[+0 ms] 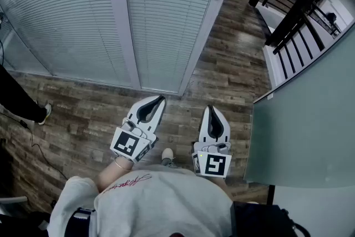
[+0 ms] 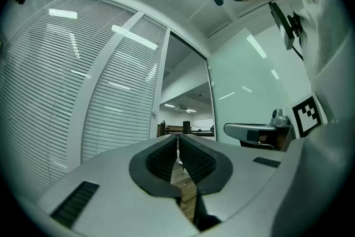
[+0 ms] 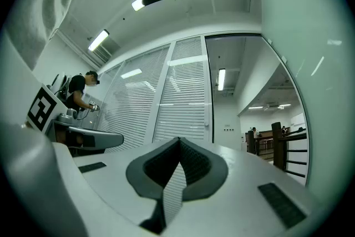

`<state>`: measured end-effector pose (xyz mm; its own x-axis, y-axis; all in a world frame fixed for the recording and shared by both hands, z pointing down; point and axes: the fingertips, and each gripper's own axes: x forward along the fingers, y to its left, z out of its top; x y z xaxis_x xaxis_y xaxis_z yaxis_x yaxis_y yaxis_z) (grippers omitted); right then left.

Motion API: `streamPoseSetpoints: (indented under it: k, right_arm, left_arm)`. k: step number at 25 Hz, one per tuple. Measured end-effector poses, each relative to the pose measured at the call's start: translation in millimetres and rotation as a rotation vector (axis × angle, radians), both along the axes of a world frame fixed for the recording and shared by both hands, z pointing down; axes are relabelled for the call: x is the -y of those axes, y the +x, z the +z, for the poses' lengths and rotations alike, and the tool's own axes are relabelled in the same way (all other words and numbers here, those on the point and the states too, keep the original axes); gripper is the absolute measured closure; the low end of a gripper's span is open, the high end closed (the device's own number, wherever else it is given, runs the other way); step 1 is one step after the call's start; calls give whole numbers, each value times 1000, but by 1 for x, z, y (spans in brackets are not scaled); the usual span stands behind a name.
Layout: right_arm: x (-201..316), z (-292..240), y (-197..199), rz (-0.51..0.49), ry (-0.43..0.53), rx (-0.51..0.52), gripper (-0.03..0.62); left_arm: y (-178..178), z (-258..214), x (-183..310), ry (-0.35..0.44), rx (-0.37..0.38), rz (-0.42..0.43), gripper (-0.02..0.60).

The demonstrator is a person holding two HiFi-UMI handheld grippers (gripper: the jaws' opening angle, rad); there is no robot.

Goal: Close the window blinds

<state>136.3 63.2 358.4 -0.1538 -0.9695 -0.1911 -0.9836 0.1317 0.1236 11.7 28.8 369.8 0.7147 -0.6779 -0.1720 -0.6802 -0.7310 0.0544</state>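
White slatted window blinds point(image 1: 166, 14) cover the tall framed panels straight ahead, across a wood-plank floor point(image 1: 222, 69) and well apart from both grippers. The left gripper point(image 1: 160, 99) and right gripper point(image 1: 211, 109) are held side by side above the floor, pointing toward the blinds. Each has its fingers pressed together on nothing.
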Motion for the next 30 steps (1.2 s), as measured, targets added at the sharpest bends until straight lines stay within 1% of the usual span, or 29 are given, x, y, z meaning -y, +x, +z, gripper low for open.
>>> streamPoseSetpoints:
  k: [8, 13, 15, 19, 23, 26, 28, 30]
  right_arm:
    - [-43, 7, -22, 10, 10, -6, 577]
    - [-40, 0, -31, -28, 20, -21, 577]
    - [-39, -5, -25, -26, 26, -22, 577]
    - [-39, -16, -1, 0, 55, -3, 576]
    - [-31, -9, 17, -19, 21, -8, 576]
    - [-24, 0, 27, -32, 11, -28, 576]
    - [-18, 6, 31, -45, 0, -38, 576]
    - [-9, 10, 31, -48, -13, -41, 576]
  left_arm:
    - [-19, 8, -40, -4, 10, 15, 561]
    - [-21, -2, -41, 25, 9, 16, 561]
    - [-18, -6, -39, 22, 1, 3, 561]
    - [-3, -11, -36, 23, -3, 0, 561]
    - [11, -10, -34, 26, -8, -16, 561]
    - [17, -2, -31, 10, -20, -44, 561]
    - [20, -3, -31, 3, -39, -63, 561]
    - [19, -2, -28, -3, -39, -66, 561]
